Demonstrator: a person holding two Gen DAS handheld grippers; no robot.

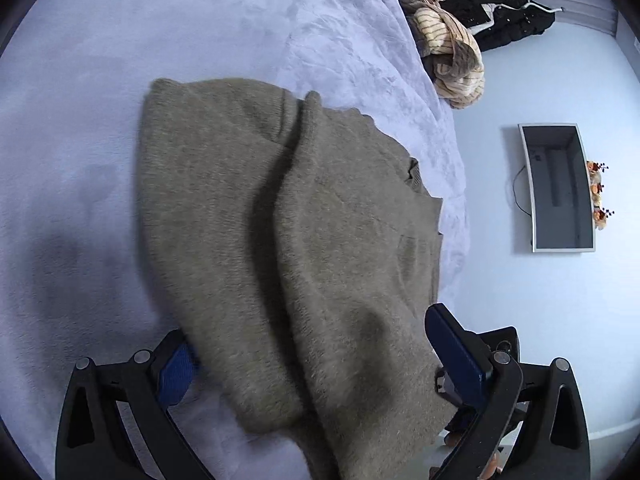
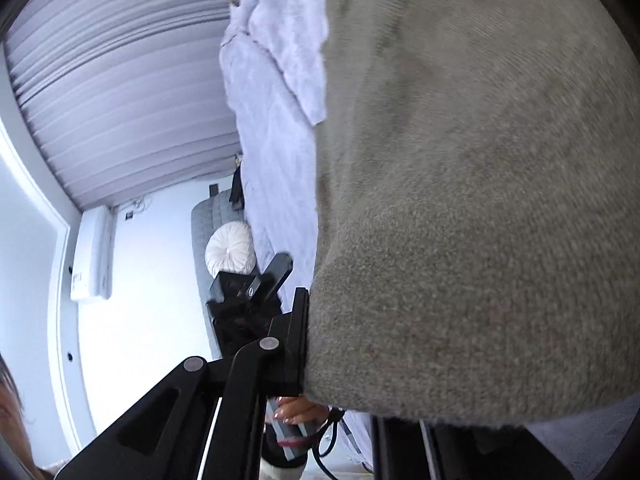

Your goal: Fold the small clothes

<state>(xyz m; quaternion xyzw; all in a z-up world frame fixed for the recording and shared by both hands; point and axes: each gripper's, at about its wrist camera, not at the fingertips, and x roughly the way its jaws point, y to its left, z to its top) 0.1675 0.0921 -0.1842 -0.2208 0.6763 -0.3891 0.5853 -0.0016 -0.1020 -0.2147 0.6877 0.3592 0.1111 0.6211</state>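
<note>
Closest to me, the left tool stands wide open, its blue pads set apart on either side of a fuzzy olive sweater; neither pad seems to press the knit, though the fabric drapes right between them and hides part of the near pad. The right tool is mostly buried: one black finger shows at the sweater's edge and the other is lost under the cloth, which hangs over it in a thick fold. Its jaws are closed down tight, and the sweater appears to be caught in them (I cannot see the pinch itself). Just below, a hand wraps around a handle.

The sweater lies on the bed, doubled over so that a dark crease runs along its middle, with one rounded end toward the tools and the other end spread flat on the pale lilac blanket.

Farther off on the bed sits a heap of striped cream clothes, and beyond it a black garment on the light floor. A grey tray-like box stands off to the side on the floor. In the right wrist view a round white cushion rests against a grey quilted seat, with pleated curtains behind.
</note>
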